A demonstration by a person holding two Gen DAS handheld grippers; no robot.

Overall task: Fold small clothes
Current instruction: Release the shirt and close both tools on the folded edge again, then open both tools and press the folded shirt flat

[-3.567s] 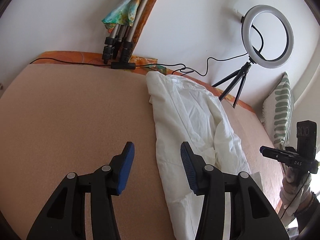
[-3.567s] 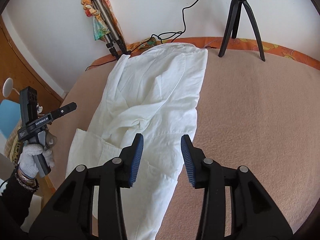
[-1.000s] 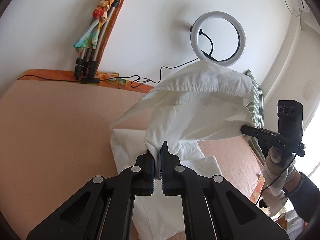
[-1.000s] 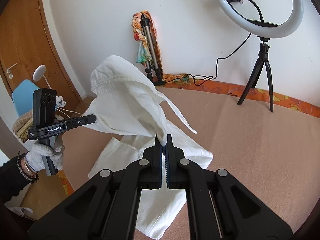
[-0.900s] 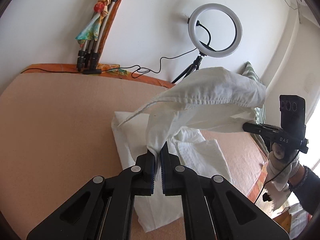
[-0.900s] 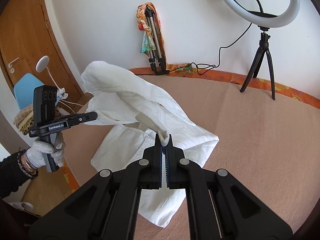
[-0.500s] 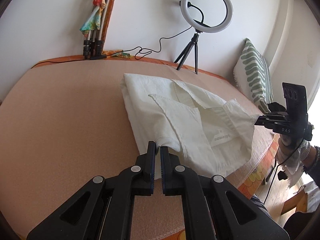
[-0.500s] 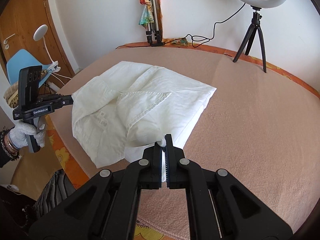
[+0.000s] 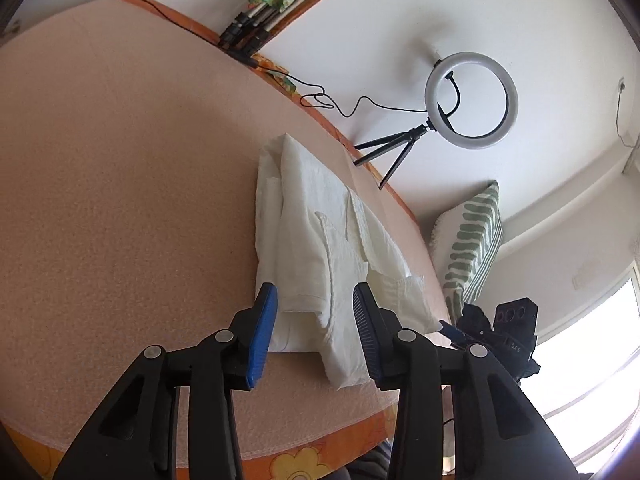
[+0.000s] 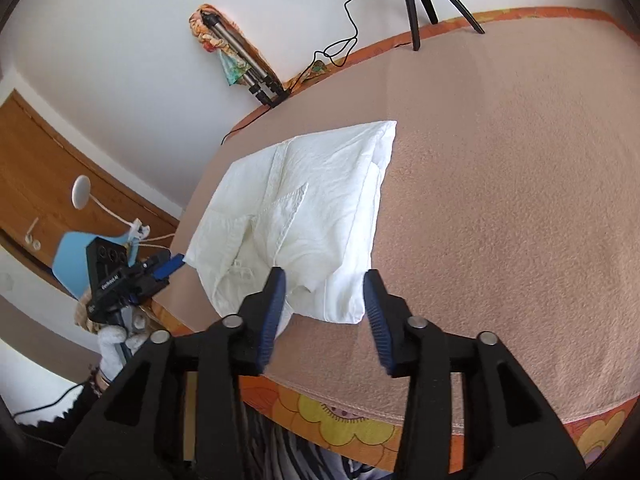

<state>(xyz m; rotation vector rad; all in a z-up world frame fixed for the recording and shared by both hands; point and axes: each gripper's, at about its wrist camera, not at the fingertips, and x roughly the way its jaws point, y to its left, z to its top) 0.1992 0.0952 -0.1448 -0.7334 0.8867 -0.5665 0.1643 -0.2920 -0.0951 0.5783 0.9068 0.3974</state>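
Note:
A white garment (image 9: 320, 256) lies folded over on the peach blanket (image 9: 120, 184), near its front edge. It also shows in the right wrist view (image 10: 304, 216). My left gripper (image 9: 315, 332) is open, its blue pads on either side of the garment's near corner, just above it. My right gripper (image 10: 323, 312) is open over the opposite near corner and holds nothing. The other gripper shows at the edge of each view, the right one (image 9: 500, 340) and the left one (image 10: 132, 276).
A ring light on a small tripod (image 9: 468, 104) stands at the back by the wall. Folded tripods (image 10: 240, 64) lean on the wall with a black cable. A striped green pillow (image 9: 472, 244) lies at the right. A wooden door (image 10: 48, 168) and blue chair (image 10: 76, 256) are left.
Both grippers carried the lifted half of the garment over and down onto the blanket, making a fold. They have now opened and let go of it, and have pulled back slightly.

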